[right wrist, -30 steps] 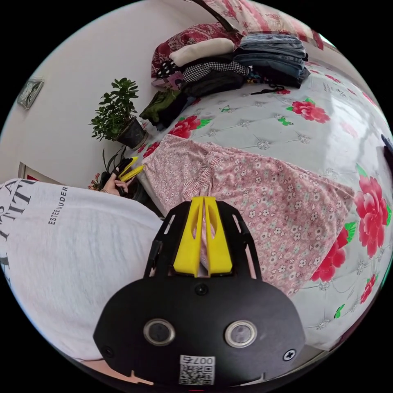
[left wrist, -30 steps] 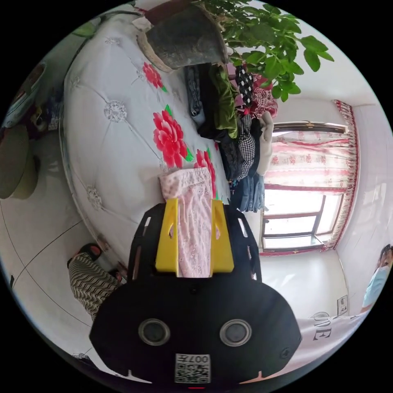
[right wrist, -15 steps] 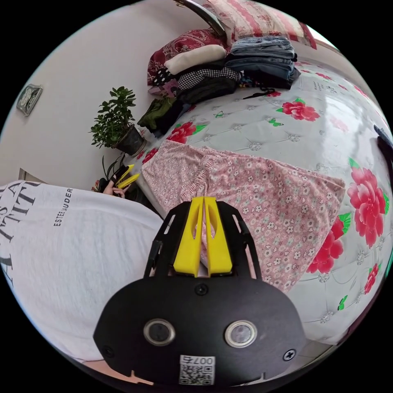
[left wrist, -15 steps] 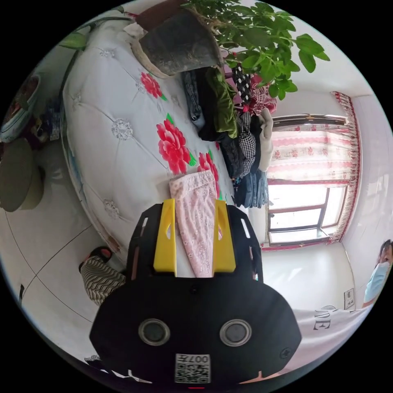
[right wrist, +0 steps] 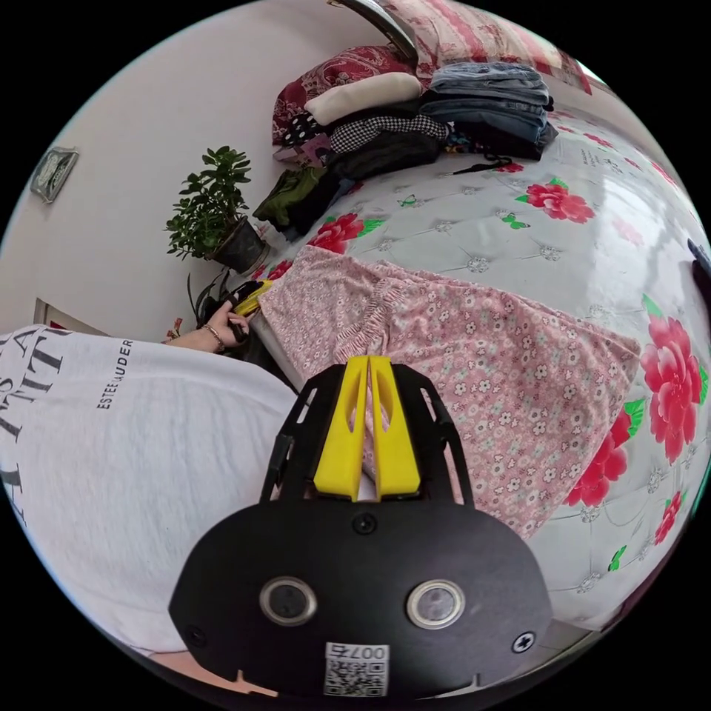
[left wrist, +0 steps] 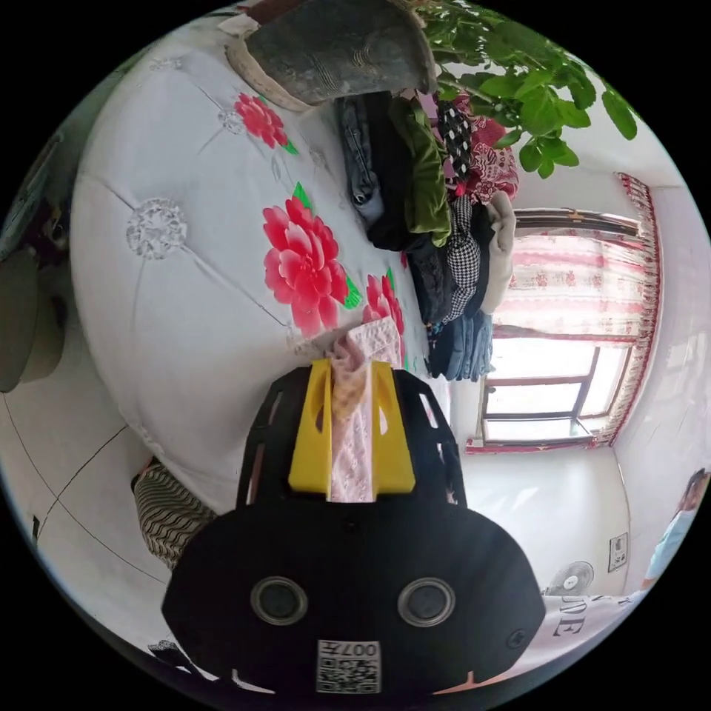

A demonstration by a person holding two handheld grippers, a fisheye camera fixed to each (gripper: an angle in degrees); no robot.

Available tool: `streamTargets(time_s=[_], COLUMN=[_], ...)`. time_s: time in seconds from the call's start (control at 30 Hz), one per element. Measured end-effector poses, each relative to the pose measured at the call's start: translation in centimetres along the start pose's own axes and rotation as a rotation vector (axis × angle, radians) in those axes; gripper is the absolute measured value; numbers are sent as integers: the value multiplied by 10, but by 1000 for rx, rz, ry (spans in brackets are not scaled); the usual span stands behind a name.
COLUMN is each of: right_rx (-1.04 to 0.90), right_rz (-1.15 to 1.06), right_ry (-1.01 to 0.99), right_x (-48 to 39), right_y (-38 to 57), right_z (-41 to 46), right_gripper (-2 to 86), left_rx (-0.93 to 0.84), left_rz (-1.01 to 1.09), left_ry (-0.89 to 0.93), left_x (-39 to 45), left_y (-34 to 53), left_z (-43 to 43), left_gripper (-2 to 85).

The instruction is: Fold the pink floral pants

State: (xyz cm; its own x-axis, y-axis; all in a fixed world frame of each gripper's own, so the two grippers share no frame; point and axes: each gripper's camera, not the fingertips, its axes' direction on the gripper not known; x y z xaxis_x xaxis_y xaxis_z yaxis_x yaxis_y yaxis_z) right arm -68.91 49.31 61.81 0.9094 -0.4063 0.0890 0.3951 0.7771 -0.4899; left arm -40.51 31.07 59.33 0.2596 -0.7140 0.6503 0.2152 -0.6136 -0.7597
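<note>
- Left gripper [left wrist: 351,385]: jaws drawn in on a bunched pink fold of the pink floral pants [right wrist: 474,355], cloth running up between both yellow jaws; in the right gripper view the same tool sits at the far left corner of the garment, in the person's hand [right wrist: 222,324], by the edge of the bed [right wrist: 518,222]
- Garment position: the pants lie flat on the white quilted bed cover with red flowers, between the person's white shirt [right wrist: 111,459] and the stack of folded clothes [right wrist: 437,118]; the long axis runs from the left gripper's corner across to the right, along the near bed edge
- Right gripper [right wrist: 368,389]: jaws clenched almost together, a sliver of pink cloth visible between them at the near edge; whether both jaws press it cannot be told for certain
- Governing relation: both grippers stand on the near long edge, the cloth lying away from the jaws toward the stack; judged next move, carry that edge across the long axis to the far edge; the potted plant [right wrist: 215,215] stands just beyond the left gripper.
</note>
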Motion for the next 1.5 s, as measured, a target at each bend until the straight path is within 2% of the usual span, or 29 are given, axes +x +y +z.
streamTargets(time_s=[0.13, 0.23, 0.33, 0.5, 0.6, 0.63, 0.7, 0.77, 0.87, 0.93, 1.0, 1.07, 1.2, 1.33, 1.43, 1.5], right_rx=[-31, -23, -9, 88, 156, 182, 222, 267, 303, 310, 305, 269, 192, 83, 38, -1], right_rz=[-26, -25, 23, 135, 221, 268, 346, 455, 526, 536, 538, 552, 563, 493, 467, 437], right_ry=[63, 117, 146, 188, 244, 262, 277, 279, 232, 209, 192, 148, 142, 268, 271, 247], right_x=[-5, -3, 11, 48, 76, 89, 110, 137, 162, 175, 187, 206, 231, 234, 234, 234], right_y=[15, 32, 53, 103, 145, 165, 196, 237, 279, 296, 304, 304, 293, 267, 249, 238], right_z=[10, 12, 10, -20, -45, -55, -67, -80, -84, -78, -66, -44, -8, 28, 43, 52], right_gripper=[-2, -2, -2, -2, -2, -1, 1, 8, 26, 38, 49, 63, 71, 59, 44, 32], left_rx=[-8, -72, -213, -561, -778, -829, -1085, -1206, -1134, -1039, -860, -788, -821, -896, -906, -953], left_rz=[85, 248, 440, 824, 1001, 1017, 1008, 970, 967, 983, 971, 906, 725, 713, 766, 795], left_ry=[95, 157, 238, 418, 489, 490, 449, 439, 398, 274, 66, -77, -216, -281, -281, -364], left_x=[32, 83, 148, 275, 318, 322, 319, 313, 309, 305, 288, 267, 227, 222, 234, 239], left_y=[9, 26, 57, 152, 228, 244, 300, 324, 318, 297, 262, 240, 224, 246, 262, 271], left_z=[20, 41, 80, 174, 236, 251, 310, 337, 347, 350, 346, 346, 366, 402, 428, 452], left_gripper=[15, 10, 9, 12, 22, 27, 62, 88, 96, 93, 94, 102, 147, 195, 157, 111])
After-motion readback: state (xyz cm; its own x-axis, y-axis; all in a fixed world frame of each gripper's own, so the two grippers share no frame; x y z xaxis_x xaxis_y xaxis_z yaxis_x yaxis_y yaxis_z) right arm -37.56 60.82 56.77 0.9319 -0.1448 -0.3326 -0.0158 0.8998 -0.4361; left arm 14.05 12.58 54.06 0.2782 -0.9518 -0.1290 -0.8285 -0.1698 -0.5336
